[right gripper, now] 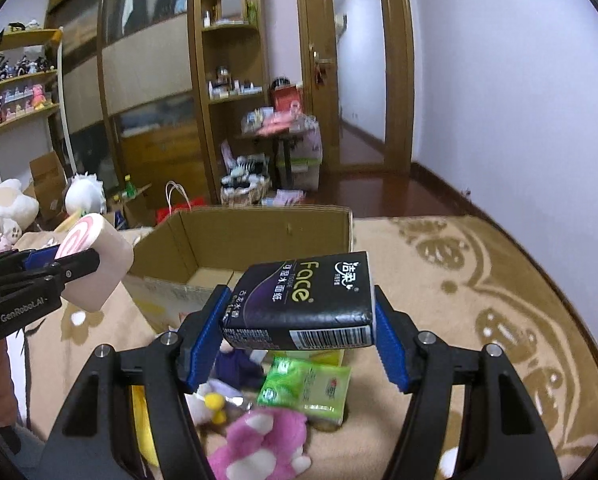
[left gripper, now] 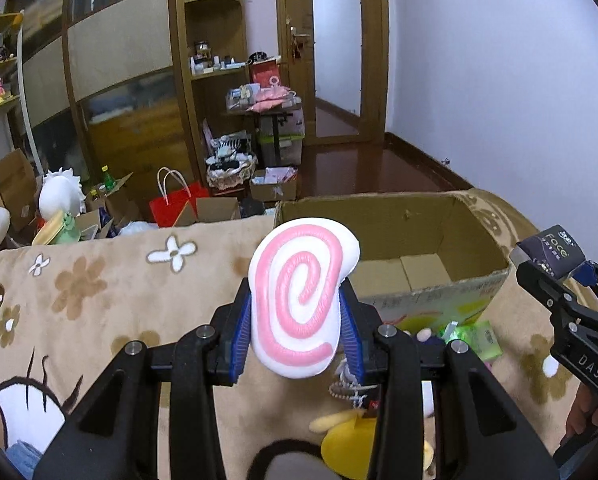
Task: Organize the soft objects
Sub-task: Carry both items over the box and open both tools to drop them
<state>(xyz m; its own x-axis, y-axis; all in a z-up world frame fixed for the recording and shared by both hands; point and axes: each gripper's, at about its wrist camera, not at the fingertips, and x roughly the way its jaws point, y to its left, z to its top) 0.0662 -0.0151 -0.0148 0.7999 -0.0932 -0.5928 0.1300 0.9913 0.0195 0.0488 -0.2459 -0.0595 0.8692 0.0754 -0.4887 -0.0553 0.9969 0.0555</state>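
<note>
Gripping swirl cushion [left gripper: 303, 300], tissue pack [right gripper: 299, 304]

The room had pale lilac-white walls [left gripper: 479, 60] and a dark, glossy wooden floor [left gripper: 359, 164] edged with a brown skirting board, with a wooden glazed door [left gripper: 335, 48] standing in the far corner. Along the left side ran a tall brown wardrobe [left gripper: 119, 80] with frosted panels, and beside it a curved open shelf unit [left gripper: 215, 40] holding small bottles and boxes. A small cluttered side table [left gripper: 267, 108], a red paper bag [left gripper: 175, 204] and open cartons [left gripper: 273, 190] crowded the floor below.
</note>
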